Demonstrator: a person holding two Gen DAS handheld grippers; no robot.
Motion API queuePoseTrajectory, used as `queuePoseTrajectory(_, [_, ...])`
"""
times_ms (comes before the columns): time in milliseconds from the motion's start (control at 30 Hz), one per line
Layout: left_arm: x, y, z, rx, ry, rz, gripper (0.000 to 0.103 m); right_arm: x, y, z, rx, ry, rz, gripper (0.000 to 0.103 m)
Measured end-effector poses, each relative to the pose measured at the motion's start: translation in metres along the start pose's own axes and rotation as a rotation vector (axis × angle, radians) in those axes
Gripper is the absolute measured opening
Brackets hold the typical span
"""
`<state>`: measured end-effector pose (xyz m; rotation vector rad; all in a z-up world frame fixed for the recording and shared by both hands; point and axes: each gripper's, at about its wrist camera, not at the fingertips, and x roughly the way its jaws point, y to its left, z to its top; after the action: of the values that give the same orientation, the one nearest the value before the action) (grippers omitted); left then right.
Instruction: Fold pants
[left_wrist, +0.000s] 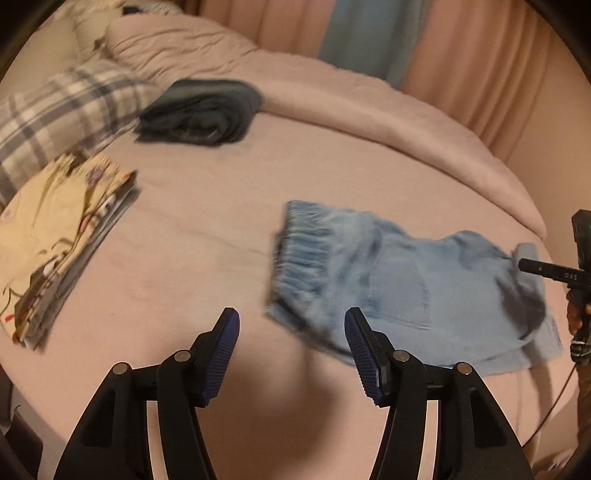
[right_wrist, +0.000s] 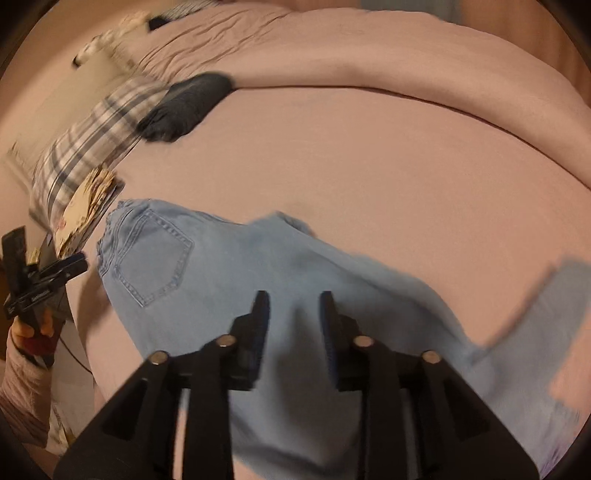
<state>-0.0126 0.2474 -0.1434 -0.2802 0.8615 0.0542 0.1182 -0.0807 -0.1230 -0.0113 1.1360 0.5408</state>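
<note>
— Over at the bed's (left_wrist: 207, 229) left edge, what lies there?

— Folded floral cloth (left_wrist: 62, 236), touching a plaid pillow (left_wrist: 62, 110) behind it. Further toward the head lies a folded dark garment (left_wrist: 201, 112), against the rolled pink duvet (left_wrist: 388, 110).

— And the pants?

— Light blue pants (left_wrist: 399, 280) lie on the sheet toward the bed's right side, elastic waistband leftward, a back pocket facing up, one leg trailing toward the right edge.

— Your claws?

— My left gripper (left_wrist: 291, 350) hovers spread apart, nothing between the pads. My right gripper (right_wrist: 294, 325) hangs over the denim, jaws parted, gripping nothing.

— Any writing?

— Small white letters on my right gripper's side, too blurred to read surely.
</note>
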Motion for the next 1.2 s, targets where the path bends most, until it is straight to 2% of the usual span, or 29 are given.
queuePoseTrajectory(33, [0.000, -0.010, 0.002, 0.019, -0.008, -0.028, 0.059, -0.008, -0.006, -0.004, 0.029, -0.023, -0.007, 0.041])
queuePoseTrajectory(133, [0.010, -0.052, 0.009, 0.109, -0.011, -0.120, 0.067, -0.044, -0.033, -0.018, 0.130, -0.124, -0.035, 0.045])
queuePoseTrajectory(233, [0.036, -0.099, 0.016, 0.188, 0.030, -0.194, 0.068, -0.075, -0.056, -0.028, 0.209, -0.193, -0.131, 0.051])
queuePoseTrajectory(367, [0.078, -0.171, 0.013, 0.253, 0.124, -0.359, 0.068, -0.084, -0.090, -0.035, 0.311, -0.166, -0.335, 0.055])
queuePoseTrajectory(433, [0.093, -0.194, 0.007, 0.279, 0.167, -0.385, 0.068, -0.079, -0.106, -0.039, 0.350, -0.143, -0.381, 0.056])
queuePoseTrajectory(567, [0.122, -0.220, -0.017, 0.349, 0.278, -0.382, 0.068, -0.064, -0.134, -0.041, 0.454, -0.119, -0.346, 0.056])
queuePoseTrajectory(667, [0.122, -0.227, -0.030, 0.448, 0.252, -0.343, 0.068, -0.049, -0.141, -0.032, 0.480, -0.102, -0.317, 0.055])
queuePoseTrajectory(700, [0.121, -0.228, -0.030, 0.459, 0.257, -0.337, 0.068, -0.045, -0.143, -0.029, 0.486, -0.097, -0.312, 0.044])
queuePoseTrajectory(733, [0.121, -0.228, -0.029, 0.460, 0.262, -0.336, 0.068, -0.038, -0.148, -0.024, 0.492, -0.085, -0.300, 0.019])
queuePoseTrajectory(767, [0.122, -0.226, -0.027, 0.452, 0.269, -0.340, 0.068, -0.037, -0.151, -0.023, 0.499, -0.073, -0.289, 0.010])
queuePoseTrajectory(833, [0.123, -0.224, -0.025, 0.433, 0.280, -0.349, 0.068, -0.029, -0.155, -0.019, 0.532, -0.060, -0.276, 0.008])
queuePoseTrajectory(967, [0.122, -0.224, -0.027, 0.440, 0.285, -0.350, 0.068, -0.061, -0.144, -0.029, 0.547, -0.182, -0.230, 0.006])
queuePoseTrajectory(1067, [0.121, -0.217, -0.021, 0.414, 0.298, -0.368, 0.068, -0.108, -0.127, -0.041, 0.529, -0.294, -0.215, 0.005])
queuePoseTrajectory(1133, [0.121, -0.214, -0.017, 0.387, 0.310, -0.384, 0.068, -0.141, -0.117, -0.057, 0.526, -0.360, -0.202, 0.005])
queuePoseTrajectory(1200, [0.122, -0.211, -0.017, 0.382, 0.314, -0.385, 0.068, -0.160, -0.109, -0.081, 0.539, -0.382, -0.201, 0.005])
